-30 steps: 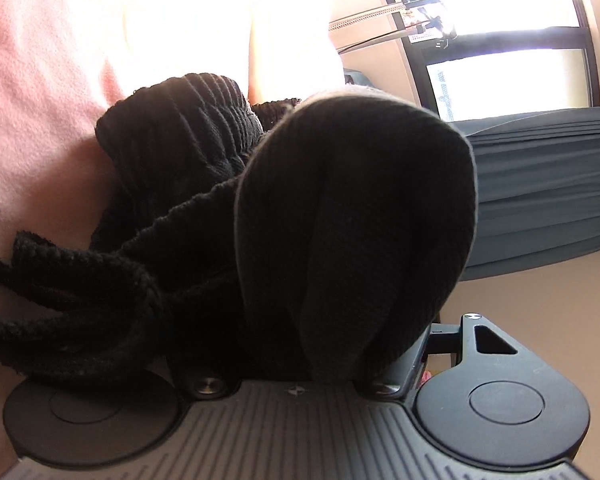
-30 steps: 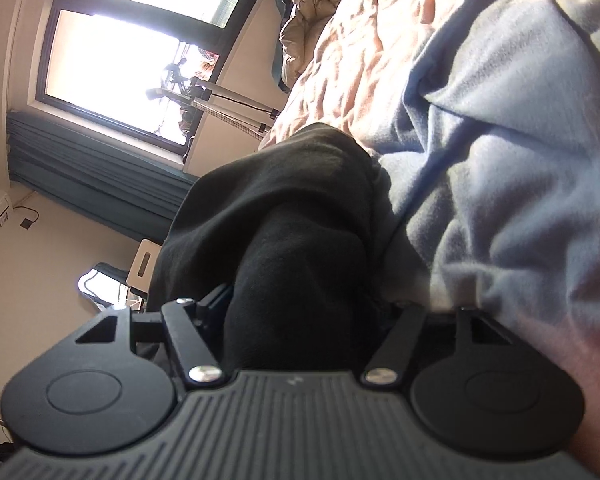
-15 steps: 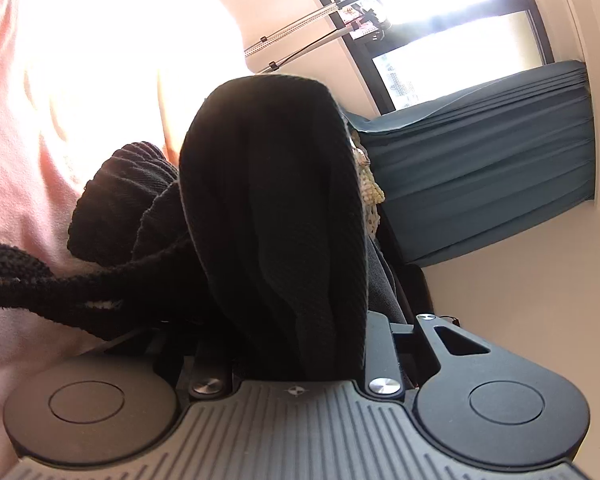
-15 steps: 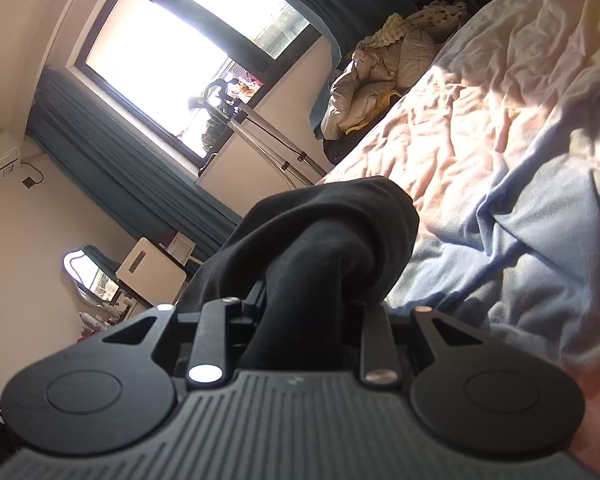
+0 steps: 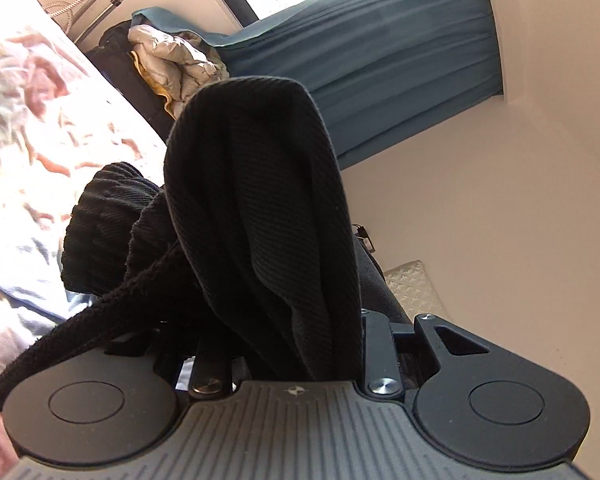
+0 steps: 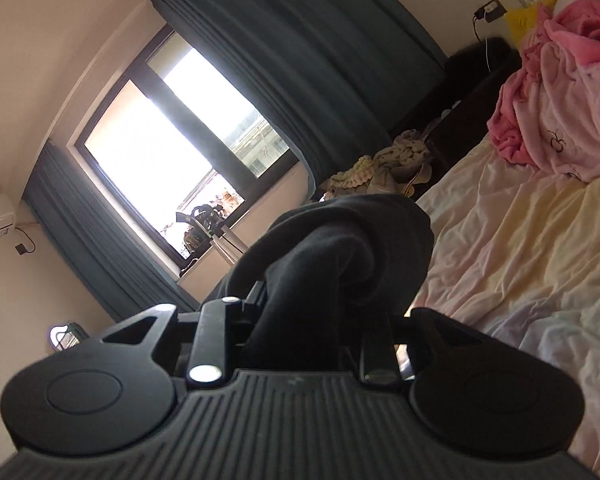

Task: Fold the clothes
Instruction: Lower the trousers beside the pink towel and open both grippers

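**Clerk:** Bedroom, item one: a bed with a rumpled pale pink and cream sheet [image 6: 520, 240], teal pleated curtains [image 5: 400, 72] at a bright window [image 6: 152, 152], a heap of pink fleece clothing [image 6: 548, 92] at the bed's far end.

**Checker:** And the task's own piece?

**Clerk:** Item two: a black ribbed knit garment [image 5: 260, 208], bunched and held up off the bed, its cuff and a thick black knitted cord [image 5: 72, 340] trailing toward the sheet. Left gripper [image 5: 284, 344]: jaws drawn in to a narrow gap, clamped on a thick fold of it. Right gripper [image 6: 304, 320]: jaws likewise narrowed, pinching another bunch of what looks like the same dark cloth (I judge it one garment held at two points, though neither view shows both grips).

**Checker:** Step in hand?

**Clerk:** Lifting the piece clear to open it out; no fold is made yet, by my reading.

**Checker:** Next move?

**Clerk:** Probably spreading the two grips apart so the cloth hangs flat, then laying it smooth on a bare stretch of sheet, minding the loose cord.
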`<state>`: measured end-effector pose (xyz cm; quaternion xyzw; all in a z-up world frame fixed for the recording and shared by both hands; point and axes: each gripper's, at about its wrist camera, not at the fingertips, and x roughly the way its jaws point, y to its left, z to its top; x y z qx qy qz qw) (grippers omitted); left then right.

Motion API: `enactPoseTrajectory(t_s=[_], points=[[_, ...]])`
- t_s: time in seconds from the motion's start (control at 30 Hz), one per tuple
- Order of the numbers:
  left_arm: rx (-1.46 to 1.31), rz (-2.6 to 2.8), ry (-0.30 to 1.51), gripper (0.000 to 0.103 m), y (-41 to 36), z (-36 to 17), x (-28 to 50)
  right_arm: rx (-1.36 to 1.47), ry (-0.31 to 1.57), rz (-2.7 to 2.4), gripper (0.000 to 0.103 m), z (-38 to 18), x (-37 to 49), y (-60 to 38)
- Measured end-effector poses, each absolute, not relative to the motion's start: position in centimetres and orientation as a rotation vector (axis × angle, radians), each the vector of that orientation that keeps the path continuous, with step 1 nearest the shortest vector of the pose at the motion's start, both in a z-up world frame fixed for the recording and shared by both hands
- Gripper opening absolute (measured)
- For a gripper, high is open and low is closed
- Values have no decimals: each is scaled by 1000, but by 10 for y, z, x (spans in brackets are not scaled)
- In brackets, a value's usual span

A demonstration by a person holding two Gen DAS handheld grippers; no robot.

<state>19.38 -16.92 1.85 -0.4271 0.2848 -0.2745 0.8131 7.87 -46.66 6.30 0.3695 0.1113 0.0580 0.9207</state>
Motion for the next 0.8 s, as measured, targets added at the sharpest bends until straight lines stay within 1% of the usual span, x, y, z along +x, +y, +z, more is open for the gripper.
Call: enactPoseTrajectory(t_s=[0.13,0.2,0.27,0.4,0.53,0.63,0.7,0.8], points=[[-850,-738,596,32,-272,-1,221,731,169,-1,28,72,74,-551],[-855,-781,614,32,-308,-13,237,704,153,-57,28,68,74,-588],[-829,-819,639,32,-343,-41,254,673,150,-105,29,56,76,-622],[-716,-871,682,32,-397,-87,290,611,173,-178,29,12,89,-667],[-655,-841,776,32,-418,-142,322,634,276,-235,29,-67,105,-697],[-629,-793,867,32,-422,-183,324,668,384,-263,30,-131,110,-700],[-611,-818,849,33,-415,-201,326,674,430,-271,32,-160,107,-693],[-576,-864,815,37,-403,-211,328,676,409,-268,34,-183,94,-682]])
